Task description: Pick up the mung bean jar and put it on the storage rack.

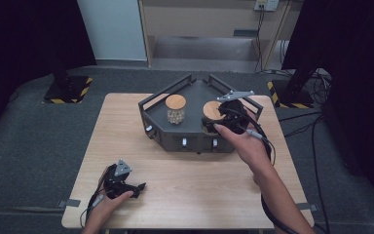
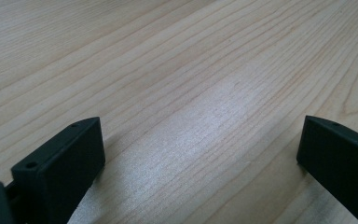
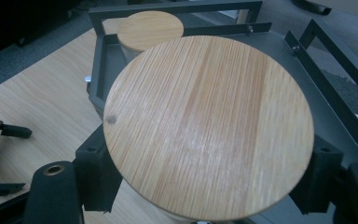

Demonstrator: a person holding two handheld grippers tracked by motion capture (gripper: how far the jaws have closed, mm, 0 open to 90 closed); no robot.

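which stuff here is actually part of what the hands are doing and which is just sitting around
In the job:
- right gripper, shut on the nearer jar
- nearer jar with wooden lid, held over the rack
- dark metal rack

Just lying about:
- left gripper, open, resting on the table
- other jar standing in the rack
- cables on the floor

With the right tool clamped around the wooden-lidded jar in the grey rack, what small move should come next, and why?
Probably a short straight lift. The right tool has its jaws against both sides of the jar with the wooden lid, which sits inside the railed rack beside a second jar. Rising first should clear the rails before any sideways carry. The left tool rests open on the table.
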